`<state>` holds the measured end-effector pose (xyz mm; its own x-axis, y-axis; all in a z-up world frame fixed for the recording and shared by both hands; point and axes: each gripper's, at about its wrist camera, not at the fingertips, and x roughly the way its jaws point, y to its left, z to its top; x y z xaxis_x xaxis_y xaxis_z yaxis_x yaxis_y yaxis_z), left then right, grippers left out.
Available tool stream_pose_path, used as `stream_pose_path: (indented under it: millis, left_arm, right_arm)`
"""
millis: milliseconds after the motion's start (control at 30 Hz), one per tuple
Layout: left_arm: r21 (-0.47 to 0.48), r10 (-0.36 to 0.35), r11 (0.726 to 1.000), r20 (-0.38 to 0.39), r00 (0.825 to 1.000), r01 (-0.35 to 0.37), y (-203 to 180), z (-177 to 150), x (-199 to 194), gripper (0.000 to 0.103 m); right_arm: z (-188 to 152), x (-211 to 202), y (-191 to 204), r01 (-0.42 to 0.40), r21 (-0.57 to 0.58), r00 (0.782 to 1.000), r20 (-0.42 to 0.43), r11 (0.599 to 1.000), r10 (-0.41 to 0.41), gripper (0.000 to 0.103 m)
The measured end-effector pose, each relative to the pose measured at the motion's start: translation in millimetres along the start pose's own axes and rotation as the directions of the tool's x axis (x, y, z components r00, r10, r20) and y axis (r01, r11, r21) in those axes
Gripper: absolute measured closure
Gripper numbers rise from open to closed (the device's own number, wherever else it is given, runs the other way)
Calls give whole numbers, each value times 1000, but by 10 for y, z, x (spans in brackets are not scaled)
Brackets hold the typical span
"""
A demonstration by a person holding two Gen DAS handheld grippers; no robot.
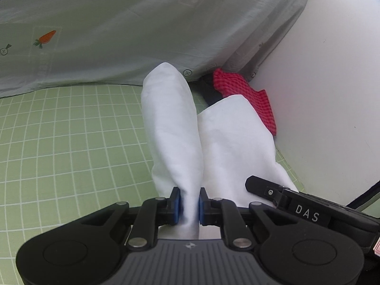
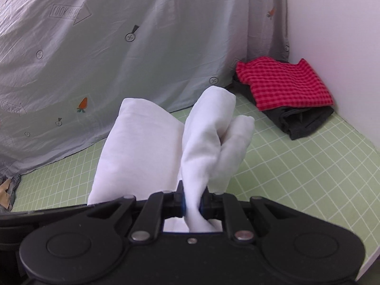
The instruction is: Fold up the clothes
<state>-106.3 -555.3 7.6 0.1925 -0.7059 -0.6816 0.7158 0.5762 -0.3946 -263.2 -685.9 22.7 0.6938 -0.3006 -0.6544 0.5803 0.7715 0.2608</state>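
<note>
My left gripper [image 1: 190,205] is pinching a bunch of the white cloth [image 1: 220,147] tight between its blue pads [image 1: 176,205]. My right gripper [image 2: 192,204] is squeezed on the same white cloth [image 2: 142,147] too. The cloth sticks up and out in front of both grippers in soft, puffy folds, lifted above the green mat [image 1: 71,147] with white squares. In the left view I can see the tip of my other gripper just beside the cloth, with the letters DAS on it.

Past the cloth, in the corner by the white wall [image 2: 332,23], a red checked cloth [image 2: 285,83] lies folded on top of a dark grey cloth [image 2: 306,121]. Behind the mat hangs a big pale sheet [image 2: 142,35] with little carrots [image 2: 82,104] on it.
</note>
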Motion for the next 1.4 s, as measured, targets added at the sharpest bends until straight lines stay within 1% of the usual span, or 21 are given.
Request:
stream_pose_path:
  millis: [133, 233, 300, 367, 433, 567, 667, 767, 833, 900, 933, 967, 1033, 1067, 1100, 1133, 1167, 1233, 1300, 1367, 1400]
  left_arm:
    - [0, -3, 1000, 20, 1000, 3, -510, 63, 257, 88]
    - [-23, 1, 1000, 45, 999, 0, -921, 160, 411, 88]
    - [-38, -3, 999, 76, 997, 6, -1199, 283, 507, 88]
    - [-31, -16, 999, 118, 993, 20, -1467, 446, 634, 88]
    - [-29, -25, 999, 161, 987, 30, -1707, 640, 775, 88]
    - [-10, -44, 999, 235, 971, 47, -2126, 1030, 995, 88]
    - [7, -48, 999, 279, 959, 48, -2318, 1332, 1194, 88]
    - [4, -40, 999, 308, 950, 41, -2380, 1617, 1546, 87]
    - [-9, -11, 1000, 308, 951, 14, -2354, 1795, 1834, 86]
    - [-11, 62, 998, 289, 955, -62, -2254, 1933, 2183, 76]
    - [-10, 100, 995, 271, 957, -101, -2186, 1977, 2360, 71]
    - [-15, 131, 991, 240, 962, -131, -2109, 1993, 2517, 71]
    - [-35, 175, 985, 198, 964, -172, -1923, 1952, 2719, 71]
    - [-44, 197, 980, 177, 964, -192, -1830, 1931, 2821, 71]
    - [-53, 219, 976, 155, 963, -213, -1737, 1910, 2922, 70]
    - [-62, 240, 970, 133, 962, -233, -1644, 1890, 3024, 63]
    - [-70, 261, 965, 111, 959, -254, -1551, 1869, 3125, 56]
    - [-74, 280, 959, 96, 955, -274, -1467, 1811, 3186, 48]
    - [-74, 280, 959, 97, 955, -274, -1466, 1729, 3137, 44]
    - [-75, 284, 958, 93, 954, -278, -1475, 1612, 3074, 41]
    - [-73, 290, 956, 87, 953, -284, -1486, 1570, 3034, 37]
  right_arm:
    - [99, -27, -593, -35, 42, 998, 44, 999, 33, 92]
    - [336, -73, -991, -73, 24, 995, 68, 997, 71, 92]
    - [545, -114, -1249, -101, -18, 989, 105, 995, 102, 92]
    - [790, -131, -1490, -113, -53, 981, 155, 992, 120, 92]
    - [1041, -131, -1724, -118, -74, 970, 204, 990, 131, 92]
    - [1562, 16, -2065, -127, -107, 952, 264, 986, 151, 92]
    - [1957, 138, -2308, -132, -136, 937, 306, 982, 168, 92]
    - [2284, 340, -2512, -134, -156, 923, 340, 979, 181, 92]
    - [2444, 650, -2629, -107, -155, 927, 343, 982, 155, 92]
    - [2548, 1061, -2723, -59, -151, 939, 326, 987, 106, 90]
    - [2571, 1302, -2766, -30, -152, 948, 310, 988, 76, 83]
    - [2560, 1582, -2802, 4, -156, 958, 285, 988, 41, 76]
    - [2499, 2050, -2841, 67, -185, 977, 210, 981, -27, 75]
    - [2444, 2264, -2850, 105, -200, 984, 165, 974, -72, 74]
    - [2372, 2425, -2853, 155, -207, 983, 130, 966, -129, 71]
    - [2305, 2495, -2858, 194, -213, 978, 122, 958, -170, 56]
    - [2222, 2508, -2859, 206, -232, 975, 132, 951, -179, 46]
    - [2060, 2475, -2852, 198, -286, 977, 135, 937, -165, 42]
    - [1906, 2404, -2845, 210, -333, 976, 133, 919, -175, 38]
    - [1754, 2304, -2815, 212, -352, 976, 126, 912, -178, 29]
    - [1680, 2250, -2799, 210, -356, 976, 122, 911, -178, 29]
